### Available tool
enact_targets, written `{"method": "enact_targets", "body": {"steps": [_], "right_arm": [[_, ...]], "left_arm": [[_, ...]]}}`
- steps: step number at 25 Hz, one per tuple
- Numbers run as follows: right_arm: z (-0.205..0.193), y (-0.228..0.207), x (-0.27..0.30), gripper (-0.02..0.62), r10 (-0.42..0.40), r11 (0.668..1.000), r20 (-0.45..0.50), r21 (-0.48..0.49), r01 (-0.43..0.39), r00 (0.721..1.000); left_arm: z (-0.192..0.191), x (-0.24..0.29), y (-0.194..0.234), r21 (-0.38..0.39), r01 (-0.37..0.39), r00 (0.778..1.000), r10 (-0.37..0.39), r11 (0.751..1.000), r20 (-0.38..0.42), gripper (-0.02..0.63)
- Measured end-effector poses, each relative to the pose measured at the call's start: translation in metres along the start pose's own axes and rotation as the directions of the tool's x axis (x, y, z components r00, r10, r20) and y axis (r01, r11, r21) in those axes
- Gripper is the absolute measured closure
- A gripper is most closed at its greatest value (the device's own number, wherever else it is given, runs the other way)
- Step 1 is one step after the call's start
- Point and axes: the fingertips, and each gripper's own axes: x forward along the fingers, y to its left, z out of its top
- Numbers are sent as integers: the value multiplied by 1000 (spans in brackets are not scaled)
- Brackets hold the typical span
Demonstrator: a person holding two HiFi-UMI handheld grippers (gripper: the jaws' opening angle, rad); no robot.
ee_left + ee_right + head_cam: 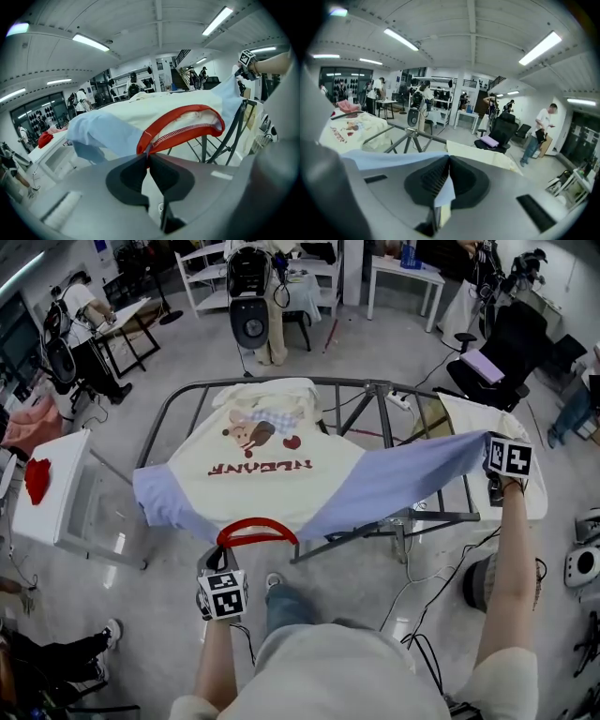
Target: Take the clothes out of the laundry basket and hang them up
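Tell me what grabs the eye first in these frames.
A cream T-shirt with pale blue sleeves lies spread, print up, over the grey metal drying rack in the middle of the head view. At its near edge the left gripper has its jaws shut on the red collar. The right gripper pinches the end of one sleeve and holds it stretched out to the right.

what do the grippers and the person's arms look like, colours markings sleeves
The left gripper and right gripper each carry a white cube printed with black square markers. Up close their bodies are smooth grey with black pads. The person wears a pale short-sleeved top; the forearms are uncovered.
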Motion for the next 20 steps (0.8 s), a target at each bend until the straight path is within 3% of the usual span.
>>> {"method": "enact_targets", "body": {"steps": [2, 4, 6, 8, 13, 16, 20], "right_arm": [[-12, 12, 9, 568, 32, 999, -42, 16, -32, 999], [-24, 21, 10, 500, 37, 999, -79, -24, -39, 996], [-30, 32, 1, 488, 54, 996, -74, -60, -58, 996], [-37, 45, -11, 424, 96, 991, -72, -82, -102, 993], [-53, 75, -48, 464, 174, 982, -16, -73, -175, 985], [-67, 108, -81, 497, 252, 967, 55, -33, -251, 966], [-87, 157, -139, 561, 334, 940, 181, 10, -341, 925]], "left_arm": [[-4, -2, 2, -8, -31, 1000, 31, 999, 2, 577], [-8, -7, 2, -37, -48, 999, 48, 998, -3, 552], [-8, -17, -3, -81, -46, 999, 47, 996, 4, 429], [-5, -29, -13, -117, -24, 999, 26, 993, 19, 391], [12, -54, -58, -119, 88, 994, -79, 989, 77, 391], [25, -71, -90, -114, 202, 973, -186, 973, 138, 495], [38, -94, -125, -95, 324, 933, -302, 941, 196, 572]]}}
